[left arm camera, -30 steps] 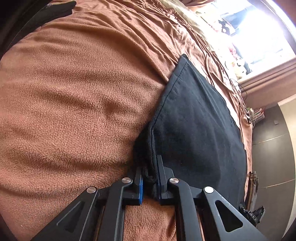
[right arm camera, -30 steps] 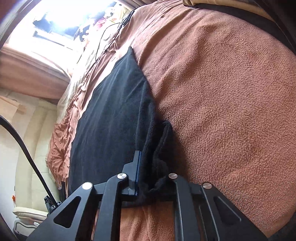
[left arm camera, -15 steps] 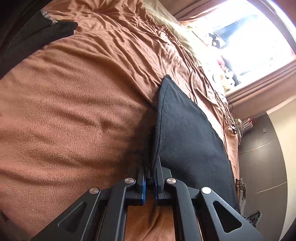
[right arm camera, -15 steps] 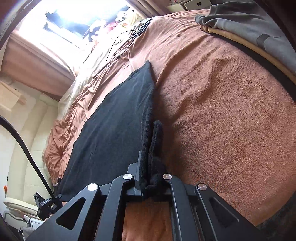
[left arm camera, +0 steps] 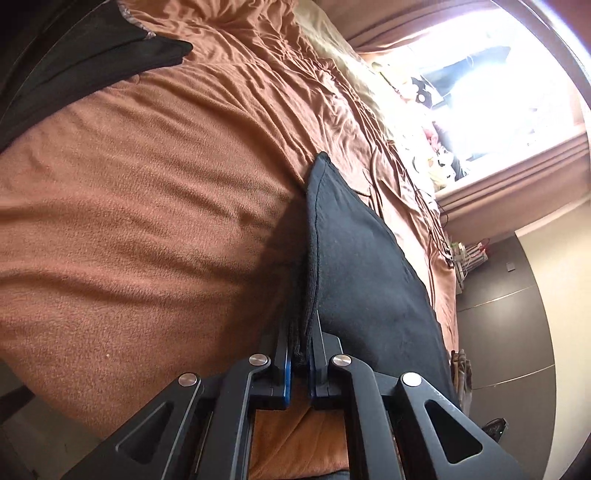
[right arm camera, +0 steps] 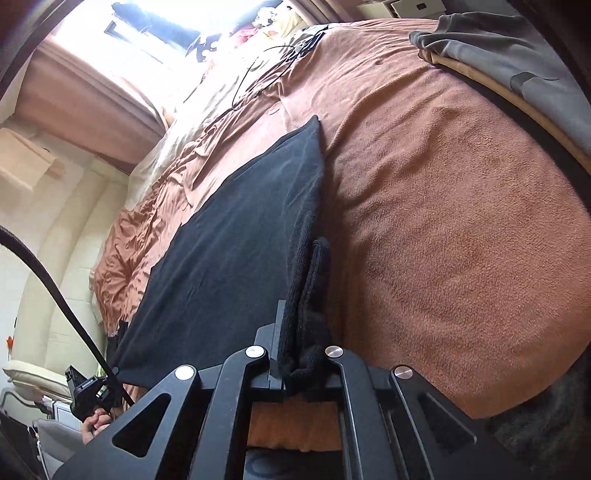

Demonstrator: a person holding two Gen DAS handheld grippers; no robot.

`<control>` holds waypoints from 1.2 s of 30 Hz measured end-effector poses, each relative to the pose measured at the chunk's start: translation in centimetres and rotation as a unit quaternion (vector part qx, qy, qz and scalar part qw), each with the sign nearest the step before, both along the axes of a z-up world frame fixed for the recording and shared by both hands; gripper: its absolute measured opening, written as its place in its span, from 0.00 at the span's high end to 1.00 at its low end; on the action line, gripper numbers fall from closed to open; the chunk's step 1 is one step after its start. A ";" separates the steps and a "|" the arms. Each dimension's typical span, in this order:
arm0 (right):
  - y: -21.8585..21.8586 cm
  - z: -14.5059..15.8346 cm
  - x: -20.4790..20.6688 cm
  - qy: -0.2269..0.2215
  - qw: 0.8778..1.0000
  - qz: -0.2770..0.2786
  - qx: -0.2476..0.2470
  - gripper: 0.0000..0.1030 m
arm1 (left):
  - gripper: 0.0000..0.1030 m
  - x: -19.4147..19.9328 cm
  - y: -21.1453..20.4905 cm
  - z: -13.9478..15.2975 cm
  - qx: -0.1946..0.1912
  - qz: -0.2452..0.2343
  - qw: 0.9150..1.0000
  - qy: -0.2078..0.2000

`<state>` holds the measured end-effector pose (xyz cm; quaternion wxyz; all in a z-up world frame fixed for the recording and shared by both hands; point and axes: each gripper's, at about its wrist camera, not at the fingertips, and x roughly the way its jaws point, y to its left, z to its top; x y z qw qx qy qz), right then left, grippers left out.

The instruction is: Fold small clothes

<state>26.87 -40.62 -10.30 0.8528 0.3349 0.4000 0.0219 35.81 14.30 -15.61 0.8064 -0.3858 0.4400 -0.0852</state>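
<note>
L gripper point(left arm camera: 300, 354) clamped on one near corner of the black garment point(left arm camera: 362, 266), R gripper point(right arm camera: 304, 354) clamped on the other. Vs 1 s ago: near edge raised higher off the brown blanket point(left arm camera: 147, 221), cloth pulled taut betw. both, far edge still on the bed; more room now visible.

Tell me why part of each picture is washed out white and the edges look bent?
Left wrist view: the window is overexposed, and the brown blanket bulges from fisheye distortion. Right wrist view: same window glare; black cloth stays sharp.
</note>
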 end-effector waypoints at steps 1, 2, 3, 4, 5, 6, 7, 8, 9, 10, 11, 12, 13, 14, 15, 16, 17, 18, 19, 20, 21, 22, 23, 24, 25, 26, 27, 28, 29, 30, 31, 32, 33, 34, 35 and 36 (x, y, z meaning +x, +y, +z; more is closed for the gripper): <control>-0.1 0.0 -0.2 0.000 1.000 0.001 0.001 0.99 | 0.95 -0.4 0.1 0.0 0.000 -0.001 1.000 -0.001; -0.1 0.0 -0.6 -0.001 1.000 0.001 0.001 0.99 | 0.94 -0.9 0.2 0.0 0.000 -0.001 1.000 -0.001; -0.2 -0.1 -0.9 0.000 1.000 0.000 0.000 0.99 | 0.94 -1.4 0.2 0.0 -0.001 -0.002 1.000 -0.002; -0.2 0.0 -1.1 0.000 1.000 -0.001 -0.001 0.99 | 0.94 -1.8 0.3 -0.1 -0.003 -0.002 1.000 -0.001; -0.3 0.0 -1.3 0.000 1.000 -0.004 -0.004 1.00 | 0.94 -2.2 0.4 -0.1 -0.008 -0.001 1.000 -0.001; -0.4 -0.1 -1.6 0.001 1.000 -0.009 -0.008 1.00 | 0.94 -2.7 0.4 -0.3 -0.012 0.001 1.000 -0.001; -0.5 -0.1 -1.9 0.002 1.000 -0.013 -0.011 1.00 | 0.94 -3.2 0.5 -0.4 -0.016 0.002 1.000 -0.001; -0.6 -0.1 -2.2 0.004 1.000 -0.017 -0.014 1.00 | 0.94 -3.6 0.5 -0.5 -0.020 0.003 1.000 0.000; -0.7 -0.1 -2.4 0.006 1.000 -0.020 -0.015 1.00 | 0.94 -4.1 0.5 -0.7 -0.021 0.003 1.000 0.000; -0.9 -0.2 -2.6 0.008 1.000 -0.023 -0.013 1.00 | 0.94 -4.3 0.5 -0.9 -0.022 0.003 1.000 0.002; -1.1 -0.2 -2.7 0.010 1.000 -0.025 -0.011 1.00 | 0.94 -4.5 0.5 -1.3 -0.023 0.003 1.000 0.006; -1.1 -0.1 -2.8 0.012 1.000 -0.024 -0.015 1.00 | 0.94 -4.7 0.5 -1.7 -0.024 0.002 1.000 0.010; -0.9 -0.1 -2.7 0.016 0.999 -0.022 -0.021 0.99 | 0.94 -4.9 0.6 -2.3 -0.027 0.002 1.000 0.016; -0.8 -0.2 -2.6 0.024 0.999 -0.015 -0.026 0.99 | 0.94 -4.9 0.7 -2.8 -0.033 0.002 0.999 0.020; -0.6 -0.3 -2.4 0.033 0.999 -0.012 -0.029 0.98 | 0.94 -5.0 0.7 -3.4 -0.040 0.003 0.999 0.025; -0.4 -0.3 -2.3 0.041 0.999 -0.011 -0.033 0.98 | 0.94 -5.1 0.8 -3.7 -0.047 0.006 0.998 0.027; -0.2 -0.3 -2.3 0.048 0.998 -0.010 -0.038 0.96 | 0.94 -5.2 0.8 -4.0 -0.053 0.008 0.998 0.028; -0.1 0.0 -2.4 0.053 0.997 -0.012 -0.047 0.95 | 0.94 -5.3 0.7 -4.3 -0.058 0.011 0.998 0.031; 0.1 0.3 -2.6 0.054 0.997 -0.016 -0.056 0.94 | 0.94 -5.3 0.5 -4.5 -0.061 0.011 0.997 0.036; 0.1 0.5 -2.8 0.058 0.996 -0.021 -0.067 0.92 | 0.94 -5.3 0.3 -4.7 -0.058 0.009 0.997 0.040; 0.1 0.8 -3.0 0.062 0.995 -0.026 -0.078 0.90 | 0.94 -5.4 0.1 -4.8 -0.055 0.007 0.998 0.041; 0.1 1.1 -3.3 0.065 0.994 -0.034 -0.086 0.89 | 0.94 -5.4 0.0 -4.9 -0.056 0.007 0.998 0.041; 0.2 1.4 -3.7 0.067 0.993 -0.039 -0.090 0.89 | 0.94 -5.5 -0.1 -5.1 -0.061 0.005 0.997 0.041; 0.2 1.8 -4.1 0.069 0.992 -0.046 -0.095 0.89 | 0.93 -5.5 -0.1 -5.3 -0.065 0.003 0.997 0.043; 0.1 2.1 -4.4 0.071 0.991 -0.051 -0.099 0.89 | 0.92 -5.6 -0.1 -5.6 -0.066 0.004 0.997 0.046; 0.1 2.5 -4.8 0.073 0.990 -0.056 -0.103 0.89 | 0.88 -5.6 -0.1 -5.7 -0.066 0.005 0.997 0.050; 0.1 2.9 -5.2 0.072 0.990 -0.061 -0.105 0.89 | 0.86 -5.7 0.0 -5.9 -0.070 0.007 0.996 0.050; 0.2 3.4 -5.6 0.071 0.990 -0.066 -0.106 0.89 | 0.85 -5.9 0.2 -6.0 -0.074 0.008 0.996 0.047; 0.2 3.9 -5.9 0.065 0.990 -0.067 -0.107 0.89 | 0.85 -6.0 0.2 -6.0 -0.075 0.010 0.996 0.044; 0.4 4.5 -6.1 0.059 0.990 -0.068 -0.107 0.89 | 0.85 -6.2 0.2 -5.9 -0.072 0.012 0.996 0.041; 0.5 5.0 -6.2 0.054 0.990 -0.069 -0.107 0.89 | 0.85 -6.4 0.2 -6.0 -0.069 0.014 0.997 0.040; 0.8 5.7 -6.2 0.050 0.991 -0.068 -0.105 0.89 | 0.85 -6.5 0.0 -5.9 -0.066 0.017 0.997 0.038; 1.1 6.2 -6.1 0.044 0.992 -0.065 -0.103 0.89 | 0.85 -6.6 -0.1 -5.9 -0.063 0.019 0.997 0.036; 1.5 6.9 -5.9 0.037 0.992 -0.061 -0.102 0.89 | 0.84 -6.7 -0.2 -5.8 -0.060 0.021 0.997 0.034; 1.9 7.5 -5.7 0.031 0.993 -0.054 -0.105 0.89 | 0.84 -6.8 -0.3 -5.8 -0.058 0.022 0.998 0.032; 2.6 8.2 -5.3 0.025 0.992 -0.043 -0.113 0.89 | 0.84 -6.9 -0.4 -5.8 -0.057 0.024 0.998 0.030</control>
